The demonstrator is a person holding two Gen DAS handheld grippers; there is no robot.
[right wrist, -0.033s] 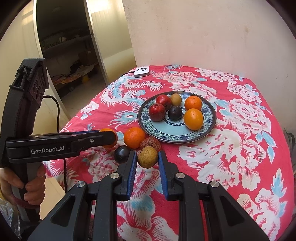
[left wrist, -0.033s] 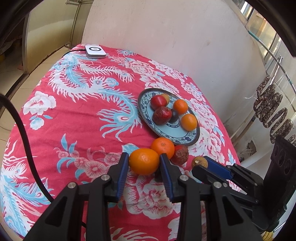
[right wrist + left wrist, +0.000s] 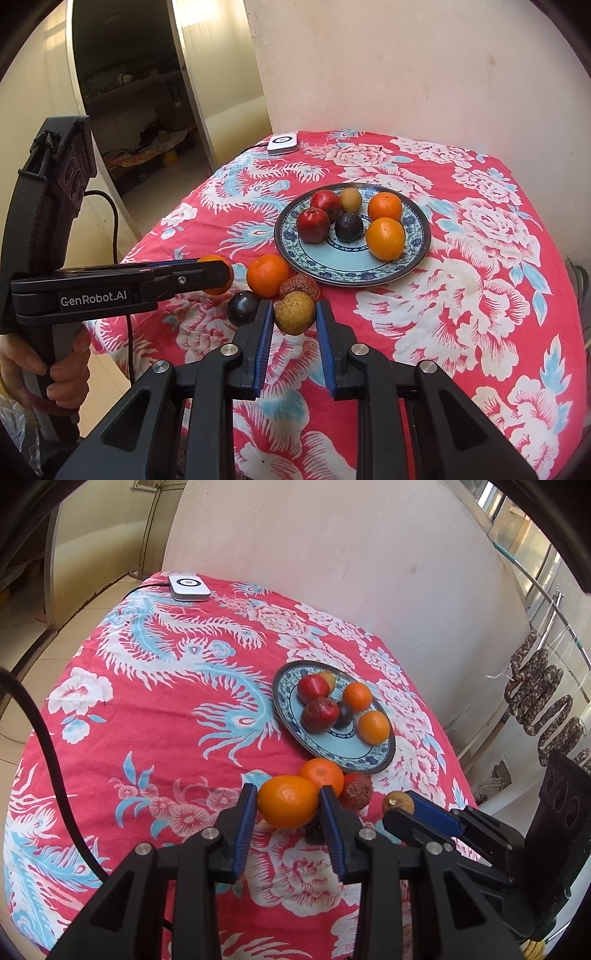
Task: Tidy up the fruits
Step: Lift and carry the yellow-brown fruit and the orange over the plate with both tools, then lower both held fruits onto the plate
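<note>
Six fruits already lie on the plate (image 3: 417,254) mid-table. Five remain: the left gripper (image 3: 288,805) pinches an orange (image 3: 287,800), the right gripper (image 3: 294,314) a tan fruit (image 3: 294,313); three wait near the table's front edge

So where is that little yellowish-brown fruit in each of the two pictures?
Left wrist view: the yellowish-brown fruit peeks out lower right, behind the other gripper's fingers.
Right wrist view: it sits at lower centre, clamped between the blue pads.
Shared landmark: the blue patterned plate of fruit just beyond it.
</note>
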